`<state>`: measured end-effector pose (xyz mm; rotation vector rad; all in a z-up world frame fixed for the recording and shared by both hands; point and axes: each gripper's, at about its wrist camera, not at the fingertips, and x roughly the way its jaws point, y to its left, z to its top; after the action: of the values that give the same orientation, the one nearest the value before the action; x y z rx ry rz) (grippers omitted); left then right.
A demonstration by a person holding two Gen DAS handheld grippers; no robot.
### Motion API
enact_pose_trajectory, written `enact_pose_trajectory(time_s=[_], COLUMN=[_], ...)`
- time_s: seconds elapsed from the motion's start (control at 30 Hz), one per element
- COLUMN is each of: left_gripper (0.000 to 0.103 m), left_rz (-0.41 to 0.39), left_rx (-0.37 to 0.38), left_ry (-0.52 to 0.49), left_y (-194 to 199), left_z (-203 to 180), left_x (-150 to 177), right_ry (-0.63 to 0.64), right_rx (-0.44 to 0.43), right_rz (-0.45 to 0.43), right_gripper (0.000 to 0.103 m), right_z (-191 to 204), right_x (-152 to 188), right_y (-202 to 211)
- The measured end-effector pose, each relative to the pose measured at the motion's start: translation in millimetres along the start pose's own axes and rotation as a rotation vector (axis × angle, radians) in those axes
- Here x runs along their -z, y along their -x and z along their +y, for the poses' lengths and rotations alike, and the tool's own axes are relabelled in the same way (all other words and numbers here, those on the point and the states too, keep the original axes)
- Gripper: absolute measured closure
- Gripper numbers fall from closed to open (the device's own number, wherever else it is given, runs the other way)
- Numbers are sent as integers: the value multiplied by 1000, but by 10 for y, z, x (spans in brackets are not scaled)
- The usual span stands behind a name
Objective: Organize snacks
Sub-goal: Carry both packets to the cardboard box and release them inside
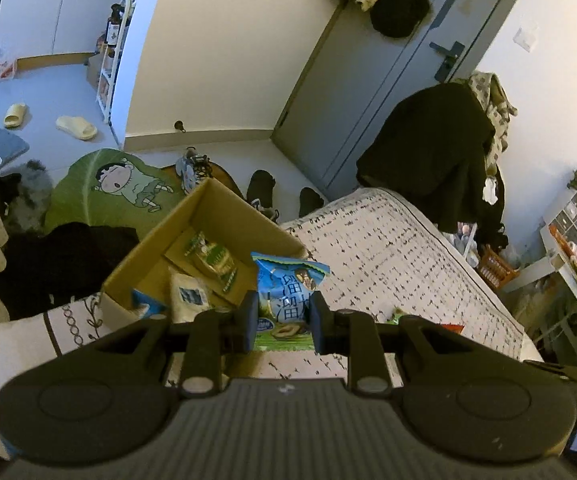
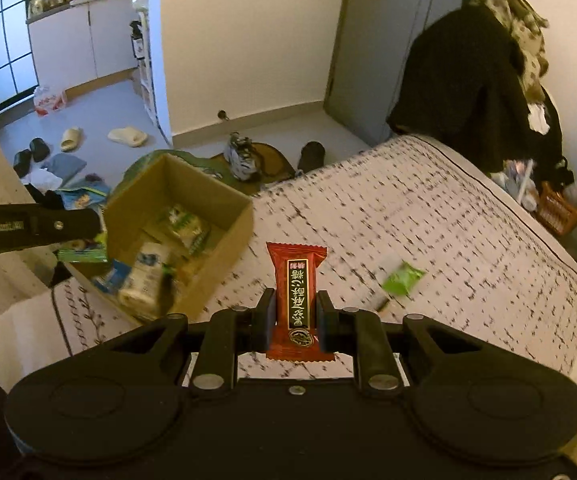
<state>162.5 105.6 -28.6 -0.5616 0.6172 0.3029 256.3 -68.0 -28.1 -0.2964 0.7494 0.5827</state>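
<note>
Blue snack bag sits pinched between the pads of my left gripper, just right of the open cardboard box on the bed. My right gripper is clamped on a red candy packet; a green packet lies beyond it.

The bed wears a pale cover flecked with short dark dashes. On its left side sits an open cardboard box with its top open. Farther right a small green snack packet lies alone on the cover — well apart from the box. A white floral-patterned cloth lies near the box's near-left corner.
</note>
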Motion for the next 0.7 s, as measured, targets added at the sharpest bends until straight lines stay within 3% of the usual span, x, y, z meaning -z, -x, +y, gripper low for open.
enact_pose_trajectory(time_s=[0.33, 0.57, 0.7], left_gripper=[78, 78, 78], left_rz=[7, 21, 52], left_rx=[-32, -58, -31], left_ry=[4, -17, -1], left_y=[-108, -280, -421], left_z=[366, 526, 558], left_x=[-378, -529, -509], right_ry=[115, 124, 123], right_rx=[-29, -31, -41], right_rz=[-38, -25, -7], right_gripper=[83, 83, 83], right_z=[536, 635, 650], right_x=[-443, -545, -600], right_y=[36, -120, -241])
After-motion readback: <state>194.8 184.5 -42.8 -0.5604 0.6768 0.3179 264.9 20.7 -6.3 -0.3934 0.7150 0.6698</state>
